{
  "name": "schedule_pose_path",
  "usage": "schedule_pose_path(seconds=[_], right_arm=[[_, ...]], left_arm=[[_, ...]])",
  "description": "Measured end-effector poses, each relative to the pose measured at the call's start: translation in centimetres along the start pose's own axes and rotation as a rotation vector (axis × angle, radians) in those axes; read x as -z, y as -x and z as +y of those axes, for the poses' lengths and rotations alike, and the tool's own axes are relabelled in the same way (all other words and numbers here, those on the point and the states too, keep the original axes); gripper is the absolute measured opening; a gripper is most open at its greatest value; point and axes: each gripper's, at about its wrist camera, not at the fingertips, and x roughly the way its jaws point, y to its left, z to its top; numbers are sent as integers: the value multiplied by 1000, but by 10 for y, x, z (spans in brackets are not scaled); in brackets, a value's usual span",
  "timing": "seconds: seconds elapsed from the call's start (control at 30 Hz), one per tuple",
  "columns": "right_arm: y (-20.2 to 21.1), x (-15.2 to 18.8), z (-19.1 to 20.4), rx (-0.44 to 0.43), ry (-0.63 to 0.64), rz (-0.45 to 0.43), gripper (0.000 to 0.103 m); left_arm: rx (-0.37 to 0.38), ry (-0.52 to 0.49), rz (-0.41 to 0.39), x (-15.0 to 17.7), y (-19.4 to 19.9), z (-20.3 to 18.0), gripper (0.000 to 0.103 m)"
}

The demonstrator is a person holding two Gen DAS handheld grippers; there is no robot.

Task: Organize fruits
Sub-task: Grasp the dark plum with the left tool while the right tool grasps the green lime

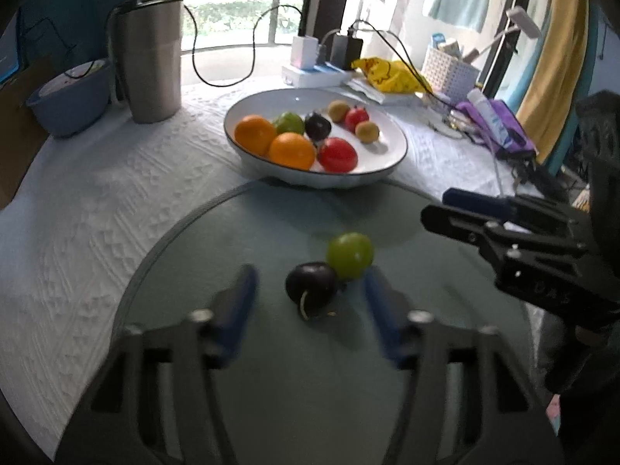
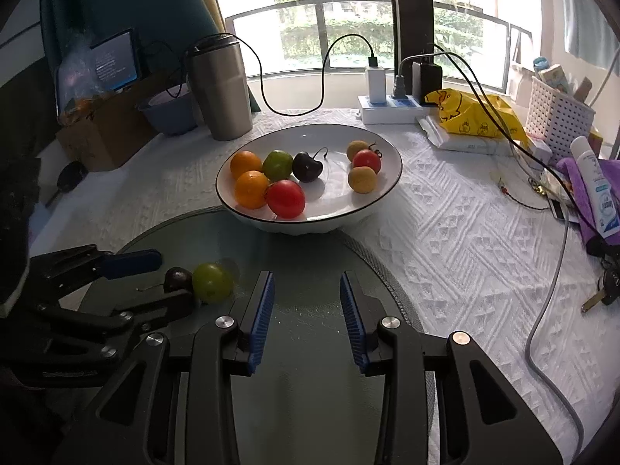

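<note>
While the left gripper (image 1: 310, 294) stands spread wide with nothing clasped, a dark cherry (image 1: 311, 288) lies between its 2 fingers, touching a green fruit (image 1: 350, 255) just beyond. The right gripper (image 2: 307, 317), likewise parted and bare, hovers over the glass disc (image 2: 310, 348). Ahead of both sits the white bowl (image 2: 387, 186), holding 8 fruits.
</note>
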Motion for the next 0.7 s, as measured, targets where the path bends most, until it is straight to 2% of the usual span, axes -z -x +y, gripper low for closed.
schedule_pose_path(seconds=[0.13,0.3,0.37,0.7], right_arm=[[0,3,5,-12,15,3,37],[-4,5,22,-43,55,13,39],[-5,5,28,-55,69,18,50],[-22,0,58,-109,116,60,50]], left_arm=[[6,-32,5,1,-2,-3,29],[20,-25,-11,2,4,1,29],[20,-21,-20,2,7,4,29],[-8,37,-68,8,28,35,29]])
